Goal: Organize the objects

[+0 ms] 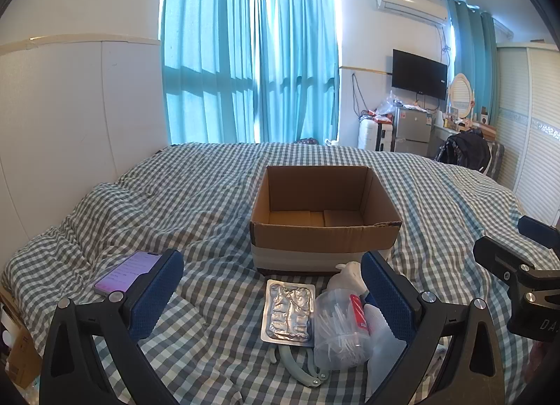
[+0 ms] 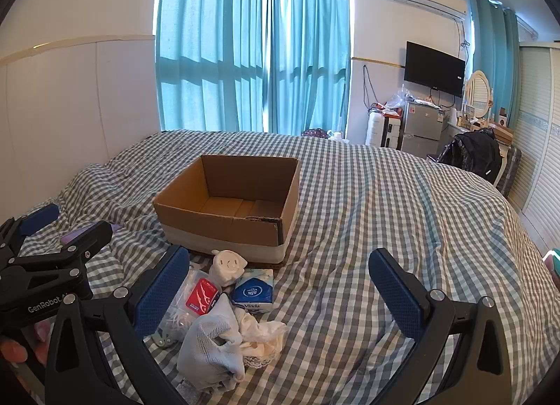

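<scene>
Both the left gripper (image 1: 271,288) and right gripper (image 2: 280,281) gape wide, holding nothing; the cardboard box (image 1: 325,216) sits at twelve o'clock on the bed (image 2: 385,212); the small items pile (image 2: 224,303) lies at six o'clock of it.

A home bedroom — checked bed (image 2: 367,202), teal curtains (image 2: 252,44), wall television (image 2: 434,69), small fridge (image 2: 421,125).

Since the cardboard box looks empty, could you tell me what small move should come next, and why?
Probably lower the left hand-held gripper onto the foil blister pack: it lies flat between the open fingers, just before the empty cardboard box.
</scene>
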Demonstrator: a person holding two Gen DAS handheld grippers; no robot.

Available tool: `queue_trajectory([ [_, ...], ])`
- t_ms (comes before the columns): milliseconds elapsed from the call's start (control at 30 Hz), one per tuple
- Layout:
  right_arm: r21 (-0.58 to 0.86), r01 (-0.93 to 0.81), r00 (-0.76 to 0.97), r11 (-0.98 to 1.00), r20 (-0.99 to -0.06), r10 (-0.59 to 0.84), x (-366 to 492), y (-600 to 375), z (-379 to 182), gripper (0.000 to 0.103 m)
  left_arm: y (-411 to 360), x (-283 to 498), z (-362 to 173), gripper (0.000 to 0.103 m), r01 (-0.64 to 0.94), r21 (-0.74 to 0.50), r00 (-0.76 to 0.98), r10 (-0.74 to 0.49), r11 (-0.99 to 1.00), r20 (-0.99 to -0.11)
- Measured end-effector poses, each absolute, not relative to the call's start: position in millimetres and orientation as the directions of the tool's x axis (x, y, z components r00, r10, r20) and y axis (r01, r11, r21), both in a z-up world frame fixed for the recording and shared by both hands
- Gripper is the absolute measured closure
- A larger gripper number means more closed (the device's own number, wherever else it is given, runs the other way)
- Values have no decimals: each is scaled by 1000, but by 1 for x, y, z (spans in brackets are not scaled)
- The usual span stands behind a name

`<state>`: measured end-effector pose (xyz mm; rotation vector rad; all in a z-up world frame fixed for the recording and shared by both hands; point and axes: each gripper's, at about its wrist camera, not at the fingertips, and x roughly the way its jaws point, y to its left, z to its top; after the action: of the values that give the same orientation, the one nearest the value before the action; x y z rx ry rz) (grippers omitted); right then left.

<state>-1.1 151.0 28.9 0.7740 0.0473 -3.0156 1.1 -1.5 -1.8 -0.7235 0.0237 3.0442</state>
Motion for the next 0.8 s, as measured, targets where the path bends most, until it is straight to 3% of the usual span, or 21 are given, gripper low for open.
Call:
queue_trajectory([
  [800, -23, 45, -880, -999, -475, -28, 5, 144, 33, 0, -4, 6, 2, 0, -11, 6, -893, 7, -1000, -449],
])
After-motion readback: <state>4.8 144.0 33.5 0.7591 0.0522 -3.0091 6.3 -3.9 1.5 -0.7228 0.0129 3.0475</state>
